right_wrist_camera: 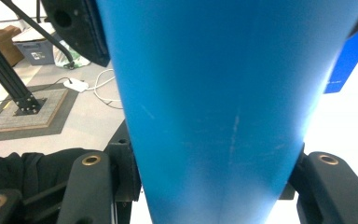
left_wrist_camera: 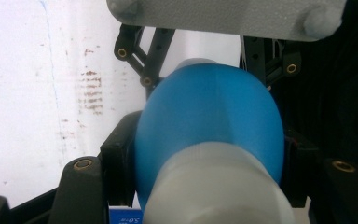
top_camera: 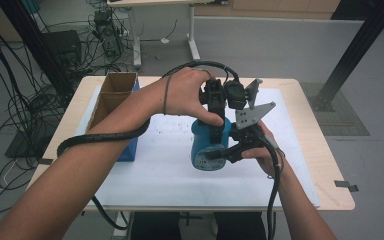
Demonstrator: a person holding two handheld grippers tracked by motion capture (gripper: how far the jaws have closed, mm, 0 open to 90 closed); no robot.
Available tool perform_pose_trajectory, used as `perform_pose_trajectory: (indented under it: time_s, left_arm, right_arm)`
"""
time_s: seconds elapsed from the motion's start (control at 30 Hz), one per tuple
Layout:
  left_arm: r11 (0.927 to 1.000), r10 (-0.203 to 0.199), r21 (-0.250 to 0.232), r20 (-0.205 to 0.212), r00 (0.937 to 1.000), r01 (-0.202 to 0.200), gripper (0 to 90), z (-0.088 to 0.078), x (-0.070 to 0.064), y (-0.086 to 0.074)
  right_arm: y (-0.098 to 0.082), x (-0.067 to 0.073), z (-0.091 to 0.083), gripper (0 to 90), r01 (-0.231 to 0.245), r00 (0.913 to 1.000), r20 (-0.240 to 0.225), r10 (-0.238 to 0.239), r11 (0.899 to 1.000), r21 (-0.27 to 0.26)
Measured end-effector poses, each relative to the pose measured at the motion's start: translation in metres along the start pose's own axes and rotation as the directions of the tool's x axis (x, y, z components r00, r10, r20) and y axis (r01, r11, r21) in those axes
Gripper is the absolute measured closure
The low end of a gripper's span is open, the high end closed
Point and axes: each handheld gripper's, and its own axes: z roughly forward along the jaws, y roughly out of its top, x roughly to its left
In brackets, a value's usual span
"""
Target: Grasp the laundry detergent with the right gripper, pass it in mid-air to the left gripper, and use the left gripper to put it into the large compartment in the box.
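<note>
A blue bottle [top_camera: 207,147] stands upright over the white mat, held by both grippers. My left gripper [top_camera: 215,116] comes down from above and is shut on the bottle's top. In the left gripper view its black pads [left_wrist_camera: 121,156] press either side of the blue shoulder [left_wrist_camera: 209,116], just past a pale cap [left_wrist_camera: 219,186]. My right gripper [top_camera: 226,151] reaches in from the right and is shut on the bottle's body. The blue wall [right_wrist_camera: 214,93] sits between its two pads [right_wrist_camera: 126,170] in the right gripper view.
An open cardboard box [top_camera: 114,92] with blue sides stands at the table's left. A white mat [top_camera: 155,170] covers the wooden table [top_camera: 325,165]. A black frame post [top_camera: 352,52] rises at the right, and several cables [top_camera: 10,100] lie on the floor at the left.
</note>
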Motion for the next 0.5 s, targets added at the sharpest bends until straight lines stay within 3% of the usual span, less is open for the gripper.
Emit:
perform_pose_trajectory:
  time_s: [0.5]
  left_arm:
    - [1.0,-0.006,-0.001,0.0,1.0,0.006,37.9,0.0018,0.0004,-0.0028]
  right_arm:
    - [-0.0018,-0.0011,0.0032,42.8,-0.002,1.0,-0.004,0.002,1.0,-0.003]
